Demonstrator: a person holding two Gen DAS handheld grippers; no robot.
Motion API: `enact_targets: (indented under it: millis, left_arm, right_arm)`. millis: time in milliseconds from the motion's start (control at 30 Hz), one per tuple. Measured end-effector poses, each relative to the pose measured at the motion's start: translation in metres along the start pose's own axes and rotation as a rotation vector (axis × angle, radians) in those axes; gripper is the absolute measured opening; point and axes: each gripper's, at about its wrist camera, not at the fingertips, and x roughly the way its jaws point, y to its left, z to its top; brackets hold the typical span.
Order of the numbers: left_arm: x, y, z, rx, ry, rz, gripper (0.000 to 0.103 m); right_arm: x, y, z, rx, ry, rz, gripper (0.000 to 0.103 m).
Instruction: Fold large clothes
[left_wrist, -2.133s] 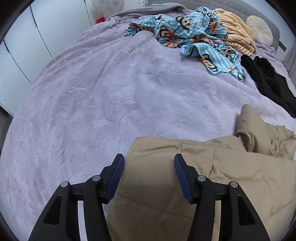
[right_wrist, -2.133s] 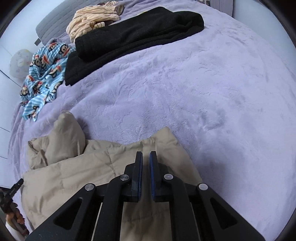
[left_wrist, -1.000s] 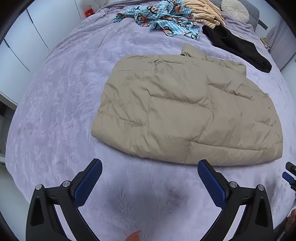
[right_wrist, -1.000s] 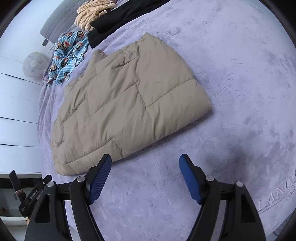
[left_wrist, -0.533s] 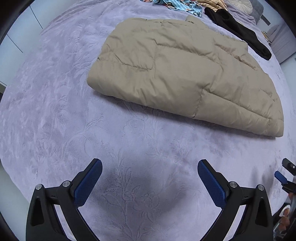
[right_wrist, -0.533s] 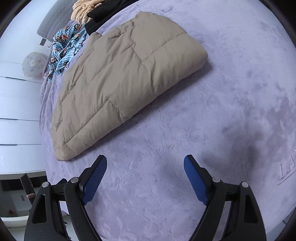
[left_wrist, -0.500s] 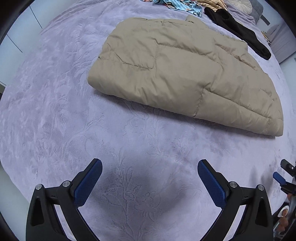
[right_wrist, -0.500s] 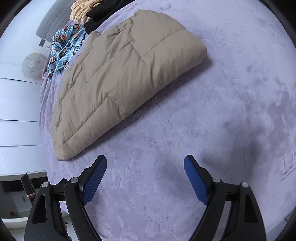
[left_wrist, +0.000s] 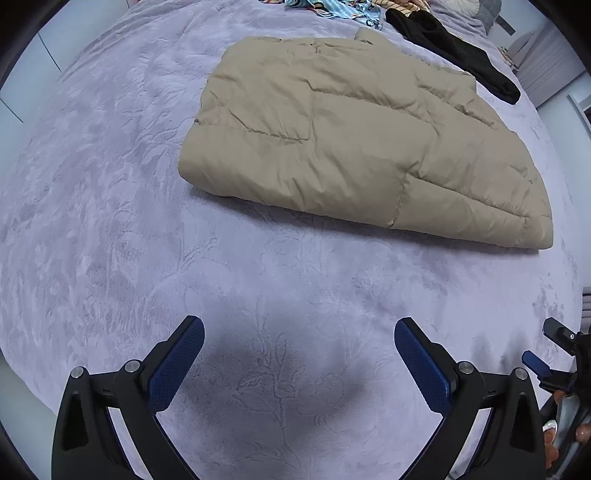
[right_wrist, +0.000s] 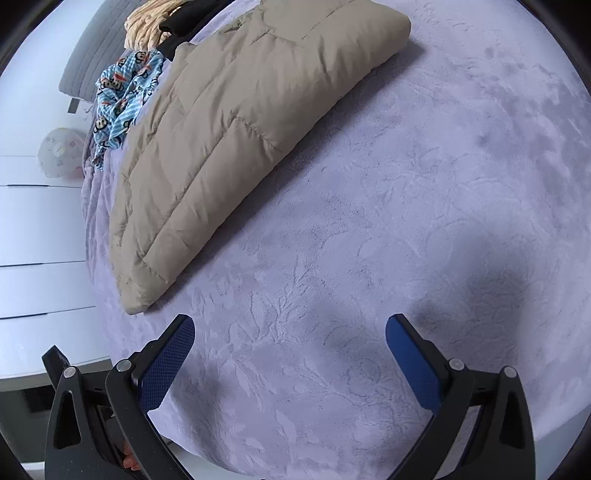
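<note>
A tan quilted puffer jacket (left_wrist: 362, 144) lies folded flat on the lilac bedspread (left_wrist: 110, 206). It also shows in the right wrist view (right_wrist: 236, 125), stretching from upper right to lower left. My left gripper (left_wrist: 299, 332) is open and empty, held over bare bedspread in front of the jacket's near edge. My right gripper (right_wrist: 290, 330) is open and empty, over bare bedspread just right of the jacket's near corner. Neither gripper touches the jacket.
A black garment (left_wrist: 454, 51) and a blue monkey-print cloth (left_wrist: 332, 7) lie beyond the jacket; the print cloth (right_wrist: 125, 96) and a striped yellow garment (right_wrist: 147, 22) show at the right view's upper left. White drawers (right_wrist: 40, 236) stand beside the bed.
Both grippers let go of the jacket, opened wide and drew back from it toward the bed's near edge. The jacket now lies folded and still.
</note>
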Motion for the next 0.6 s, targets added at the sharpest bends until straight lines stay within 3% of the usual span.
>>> enact_targets:
  millis: [233, 467, 600]
  left_arm:
    - [0.001, 0.012, 0.007, -0.012, 0.000, -0.018, 0.103]
    - [0.011, 0.039, 0.022, -0.209, -0.008, -0.068, 0.103]
    - [0.020, 0.052, 0.034, -0.324, -0.035, -0.169, 0.103]
  right_arm:
    - [0.009, -0.015, -0.004, 0.116, 0.049, 0.034, 0.103]
    - [0.004, -0.021, 0.030, 0.116, 0.048, 0.032, 0.103]
    - [-0.001, -0.023, 0.060, 0.114, 0.024, 0.054, 0.103]
